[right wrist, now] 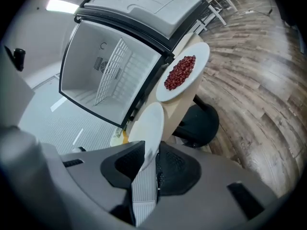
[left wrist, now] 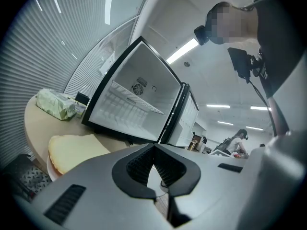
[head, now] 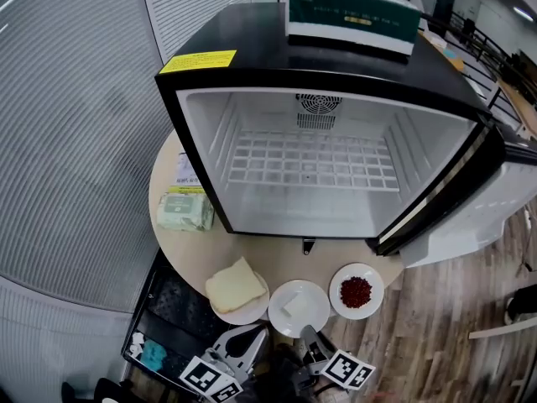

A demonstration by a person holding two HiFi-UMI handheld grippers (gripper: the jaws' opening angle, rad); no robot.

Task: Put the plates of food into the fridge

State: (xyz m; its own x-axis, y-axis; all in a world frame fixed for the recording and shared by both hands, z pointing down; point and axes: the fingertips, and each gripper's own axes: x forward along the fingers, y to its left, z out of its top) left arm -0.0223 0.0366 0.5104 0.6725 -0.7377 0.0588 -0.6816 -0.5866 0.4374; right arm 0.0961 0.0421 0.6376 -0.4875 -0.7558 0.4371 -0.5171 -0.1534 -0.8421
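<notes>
my right tongs [right wrist: 152, 150] spread astride the middle plate [right wrist: 148, 126]'s rim before the open fridge [right wrist: 110, 75]; my left tongs [left wrist: 153, 147] pressed together

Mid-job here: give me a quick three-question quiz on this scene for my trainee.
1. Fill in: in the head view the bread plate is leftmost and the red-food plate is ______most.
2. Which plate's rim lies between the jaws of the right claw? A) bread plate B) middle plate C) red-food plate
3. True or false: the fridge already holds a plate.

Key: 1 right; 2 B; 3 false.
</notes>
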